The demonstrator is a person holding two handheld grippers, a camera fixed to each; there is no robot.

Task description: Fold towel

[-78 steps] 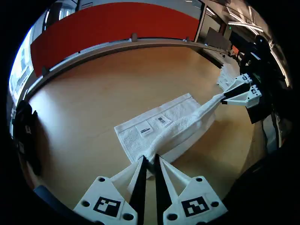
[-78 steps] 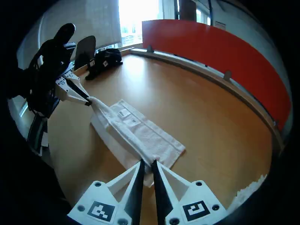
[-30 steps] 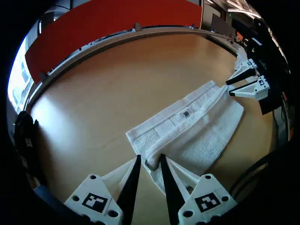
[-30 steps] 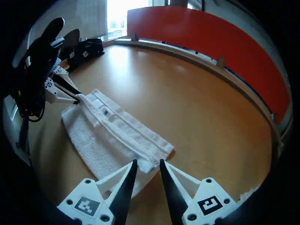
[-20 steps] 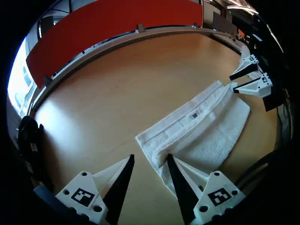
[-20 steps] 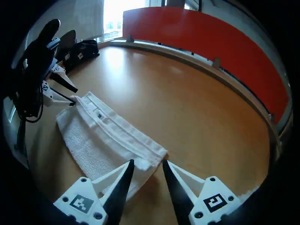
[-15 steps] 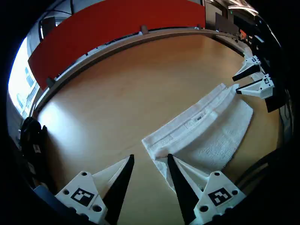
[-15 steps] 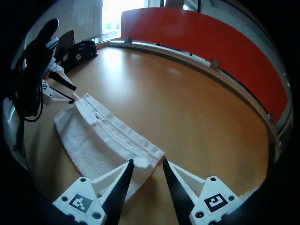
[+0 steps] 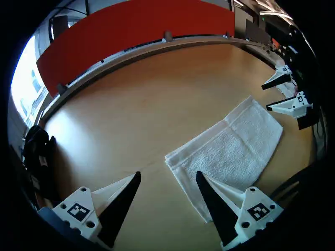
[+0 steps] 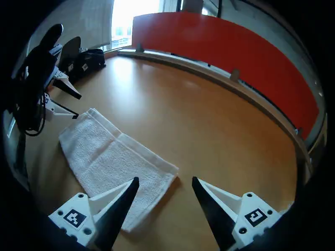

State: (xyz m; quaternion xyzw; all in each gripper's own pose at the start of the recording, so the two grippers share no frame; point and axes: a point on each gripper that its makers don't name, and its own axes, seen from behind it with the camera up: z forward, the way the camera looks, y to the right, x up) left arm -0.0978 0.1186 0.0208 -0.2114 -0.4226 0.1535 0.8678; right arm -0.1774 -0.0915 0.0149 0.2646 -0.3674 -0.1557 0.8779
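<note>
Wood tabletop [image 9: 125, 117], towel lying on it. Left gripper [image 9: 167, 172]: fingers spread wide, holding nothing, tips at one short end of the towel [image 9: 234, 150]; can't tell if they touch it. Right gripper [image 10: 164, 179]: also spread wide and empty, at the towel's opposite short end. Towel is flat, folded in layers, between both grippers. Red partition [image 9: 125, 37] runs along the table edge beyond the towel. Black bag [image 10: 86, 60] sits well apart from it.

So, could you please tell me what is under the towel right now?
The towel lies folded flat on the wooden table, with bare wood showing around it. Stacked layers show at its near corner; anything between or beneath them is covered.
</note>
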